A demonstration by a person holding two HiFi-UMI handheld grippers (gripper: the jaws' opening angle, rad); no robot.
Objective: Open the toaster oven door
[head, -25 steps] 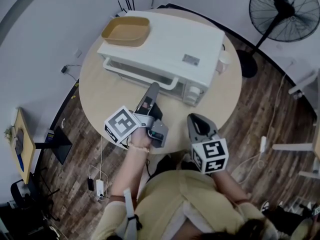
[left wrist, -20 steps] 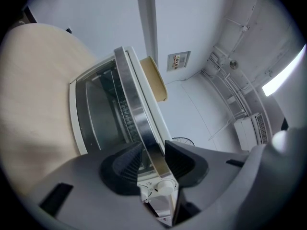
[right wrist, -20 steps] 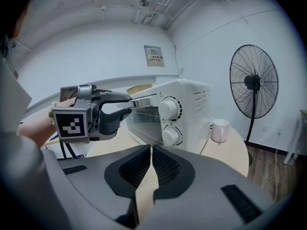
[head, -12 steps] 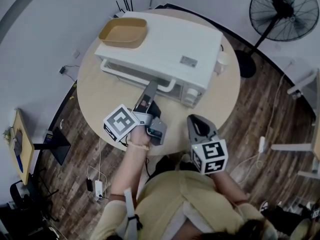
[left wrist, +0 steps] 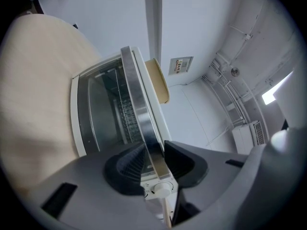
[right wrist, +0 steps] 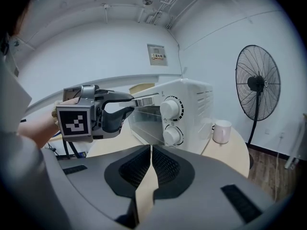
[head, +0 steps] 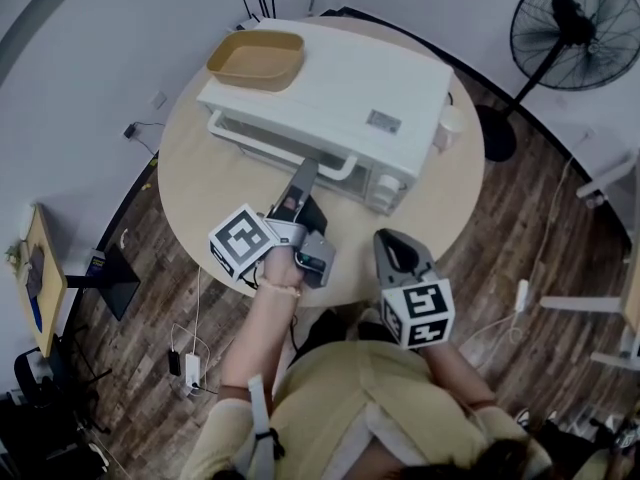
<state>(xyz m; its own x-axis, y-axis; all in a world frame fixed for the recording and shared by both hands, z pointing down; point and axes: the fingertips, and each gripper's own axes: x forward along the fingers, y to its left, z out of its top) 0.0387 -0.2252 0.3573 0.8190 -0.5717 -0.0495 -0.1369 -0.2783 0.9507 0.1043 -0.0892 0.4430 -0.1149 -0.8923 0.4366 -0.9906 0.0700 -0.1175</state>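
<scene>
A white toaster oven (head: 340,88) stands on the round table (head: 200,198), its glass door upright and facing me. Along the door's top runs a silver handle (head: 270,150). My left gripper (head: 305,168) reaches to that bar near its right end. In the left gripper view the handle (left wrist: 139,109) runs between the jaws of the left gripper (left wrist: 154,159), which are closing, and both pads touch it. My right gripper (head: 392,243) hangs back at the table's near edge, shut and empty, and its own view shows the right gripper (right wrist: 151,159) facing the oven's knobs (right wrist: 170,109).
A tan tray (head: 255,58) lies on the oven's top at the left. A white mug (head: 450,123) stands on the table right of the oven. A black floor fan (head: 575,28) is beyond the table at the right. Cables lie on the wooden floor.
My left gripper has edged forward onto the door handle. The right gripper has stayed where it was, and the door has not visibly moved.
</scene>
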